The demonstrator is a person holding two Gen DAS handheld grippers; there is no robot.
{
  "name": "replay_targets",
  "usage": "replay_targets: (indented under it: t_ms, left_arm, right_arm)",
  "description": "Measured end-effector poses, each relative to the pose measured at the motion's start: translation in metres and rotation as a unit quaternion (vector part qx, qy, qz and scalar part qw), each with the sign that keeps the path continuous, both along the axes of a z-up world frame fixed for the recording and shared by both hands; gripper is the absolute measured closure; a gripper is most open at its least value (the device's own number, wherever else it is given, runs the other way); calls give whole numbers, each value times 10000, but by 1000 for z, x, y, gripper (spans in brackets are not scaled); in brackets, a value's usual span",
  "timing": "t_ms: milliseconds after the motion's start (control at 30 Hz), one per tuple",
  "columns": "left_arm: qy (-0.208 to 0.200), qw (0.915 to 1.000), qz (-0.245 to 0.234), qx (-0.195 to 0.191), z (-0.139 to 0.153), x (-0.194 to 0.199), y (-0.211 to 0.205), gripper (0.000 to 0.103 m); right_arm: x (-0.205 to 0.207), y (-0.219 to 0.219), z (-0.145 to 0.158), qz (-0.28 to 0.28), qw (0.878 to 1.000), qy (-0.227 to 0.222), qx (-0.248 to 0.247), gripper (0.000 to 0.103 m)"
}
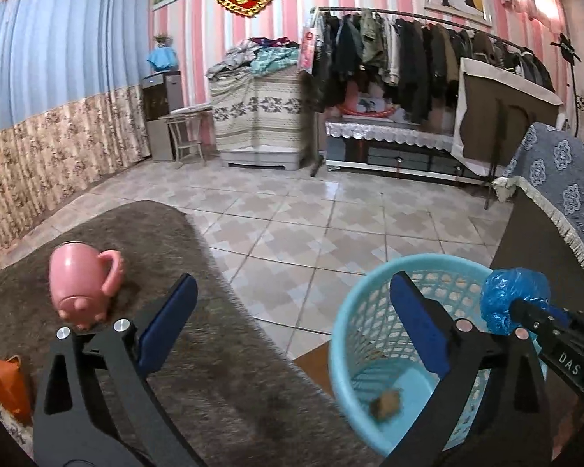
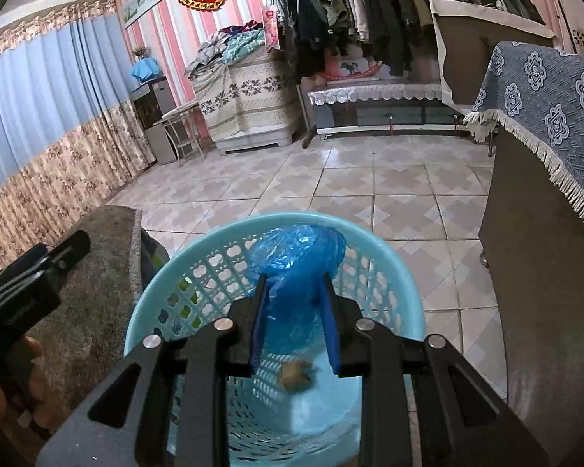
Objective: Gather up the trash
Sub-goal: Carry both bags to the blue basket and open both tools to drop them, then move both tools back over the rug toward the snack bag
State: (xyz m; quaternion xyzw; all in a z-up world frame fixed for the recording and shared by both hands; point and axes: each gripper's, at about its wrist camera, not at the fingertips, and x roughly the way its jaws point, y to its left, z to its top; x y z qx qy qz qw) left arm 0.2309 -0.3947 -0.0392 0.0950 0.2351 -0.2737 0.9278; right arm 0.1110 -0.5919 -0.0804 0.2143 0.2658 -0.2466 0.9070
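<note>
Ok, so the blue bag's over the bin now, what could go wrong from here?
The crumpled blue plastic bag, pinched in the right gripper, hangs near the light blue basket's far rim, so on release it might catch there or drift out. The open left gripper straddles the near rim and could tip the basket.

L gripper (image 1: pixel 292 327) is sitting wide open, jaws spread far apart w/ nothing between the blue pads (image 1: pixel 169 323), pointing fwd and a bit downward. R gripper (image 2: pixel 296 327) is tilting downward too, jaws narrowed and pinching a crumpled blue plastic bag (image 2: pixel 296 260) between the blue fingers (image 2: pixel 333 330); bag is bulging out past the tips. In the right wrist view, the L gripper's black body is showing at the left edge, w/ a bare hand (image 2: pixel 15 381) wrapping its handle from below.
</note>
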Motion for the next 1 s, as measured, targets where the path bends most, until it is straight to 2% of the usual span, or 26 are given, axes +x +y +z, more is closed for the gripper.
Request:
replay_targets:
  t_ms: [33, 100, 133, 267, 367, 633, 1000]
  left_arm:
    - [-38, 10000, 50, 9, 0, 0, 4, 6]
    - [-47, 9999, 90, 2, 1, 0, 11, 6]
    - [-48, 9999, 116, 2, 1, 0, 15, 6]
    - [-99, 9997, 240, 4, 5, -1, 28, 6]
    - [-185, 9993, 333, -9, 11, -4, 40, 6]
    - [-316, 9970, 690, -152, 29, -17, 81, 6]
    - [-599, 9883, 1365, -323, 65, -55, 174, 5]
  right_arm:
    - [2, 1, -1, 5, 10000, 11, 24, 72]
    - [8, 6, -2, 4, 10000, 72, 35, 37]
    - [11, 9, -3, 9, 9999, 106, -3, 31]
    - [17, 17, -3, 42, 9998, 178, -81, 27]
    - [15, 17, 0, -31, 9998, 159, -135, 15]
    - [15, 31, 9, 171, 9995, 114, -254, 13]
    - [17, 98, 39, 1156, 9910, -204, -646, 13]
